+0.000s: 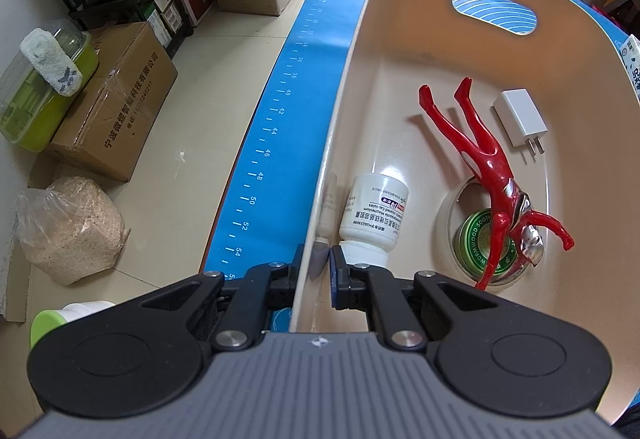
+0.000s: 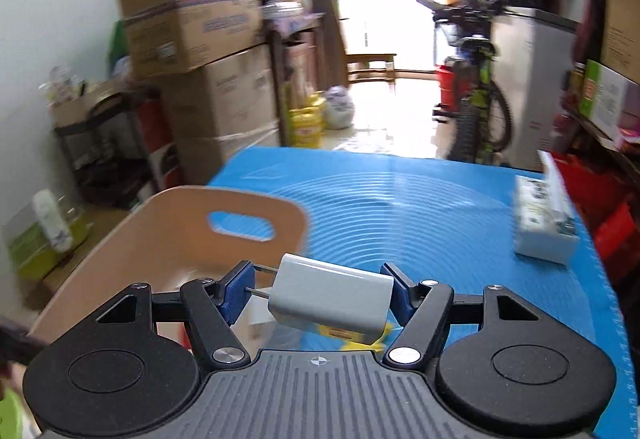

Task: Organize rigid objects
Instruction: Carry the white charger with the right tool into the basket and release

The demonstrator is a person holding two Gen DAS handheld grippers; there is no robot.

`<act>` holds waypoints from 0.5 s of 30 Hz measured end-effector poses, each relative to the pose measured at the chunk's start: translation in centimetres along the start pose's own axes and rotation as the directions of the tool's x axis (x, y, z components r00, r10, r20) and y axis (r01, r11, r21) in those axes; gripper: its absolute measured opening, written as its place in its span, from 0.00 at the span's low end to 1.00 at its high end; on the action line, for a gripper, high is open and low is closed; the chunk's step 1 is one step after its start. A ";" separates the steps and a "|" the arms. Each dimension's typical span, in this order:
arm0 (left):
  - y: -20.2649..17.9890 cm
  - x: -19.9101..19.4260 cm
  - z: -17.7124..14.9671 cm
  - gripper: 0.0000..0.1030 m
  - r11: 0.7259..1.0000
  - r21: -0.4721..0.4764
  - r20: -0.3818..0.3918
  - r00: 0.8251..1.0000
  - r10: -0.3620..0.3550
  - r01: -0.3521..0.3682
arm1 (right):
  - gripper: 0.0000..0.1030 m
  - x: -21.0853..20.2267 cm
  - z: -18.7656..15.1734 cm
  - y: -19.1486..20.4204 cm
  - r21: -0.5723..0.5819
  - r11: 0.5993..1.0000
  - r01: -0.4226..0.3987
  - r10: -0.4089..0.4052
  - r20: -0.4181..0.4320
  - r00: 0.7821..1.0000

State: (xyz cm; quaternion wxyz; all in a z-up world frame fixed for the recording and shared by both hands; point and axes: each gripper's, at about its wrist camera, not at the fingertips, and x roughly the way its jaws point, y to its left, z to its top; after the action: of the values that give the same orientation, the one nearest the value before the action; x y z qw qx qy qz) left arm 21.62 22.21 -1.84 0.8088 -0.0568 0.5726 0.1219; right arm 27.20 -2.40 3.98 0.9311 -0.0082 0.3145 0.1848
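A beige basket [image 1: 360,51] stands on the blue mat [image 1: 304,79]. In it lie a red toy figure [image 1: 484,159], a white charger plug [image 1: 520,123], a white medicine bottle [image 1: 374,213] and a green tin [image 1: 476,239] inside a tape roll. My left gripper [image 1: 316,263] is shut on the basket's near left wall, one finger outside, one inside. In the right wrist view my right gripper [image 2: 316,291] is shut on a second white charger plug [image 2: 332,299], held above the mat beside the basket [image 2: 160,239].
A white tissue pack [image 2: 546,219] lies at the mat's right edge. Cardboard boxes [image 1: 112,99], a sack of grain [image 1: 68,227] and shelves stand on the floor to the left. A bicycle [image 2: 476,99] stands beyond the table's far end.
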 end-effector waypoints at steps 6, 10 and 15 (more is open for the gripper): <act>0.1 0.0 -0.1 0.12 1.000 0.003 0.001 1.000 0.000 0.000 | 0.69 1.3 -0.7 4.4 -0.024 0.997 -0.069 0.068 -0.027 0.997; -0.1 0.0 -0.1 0.12 1.000 0.004 0.001 1.000 0.000 0.000 | 0.68 2.4 -1.5 6.6 -0.021 0.995 -0.098 0.097 -0.045 0.994; -0.1 0.0 -0.1 0.11 1.000 0.003 0.001 1.000 0.000 0.000 | 0.68 3.9 -2.6 9.1 -0.073 0.990 -0.121 0.111 -0.127 0.986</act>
State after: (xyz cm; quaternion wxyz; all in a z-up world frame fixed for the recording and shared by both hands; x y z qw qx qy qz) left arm 21.59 22.08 -1.91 0.8092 -0.0553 0.5723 0.1211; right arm 25.39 7.03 0.56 0.8966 -0.0388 0.3632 0.2503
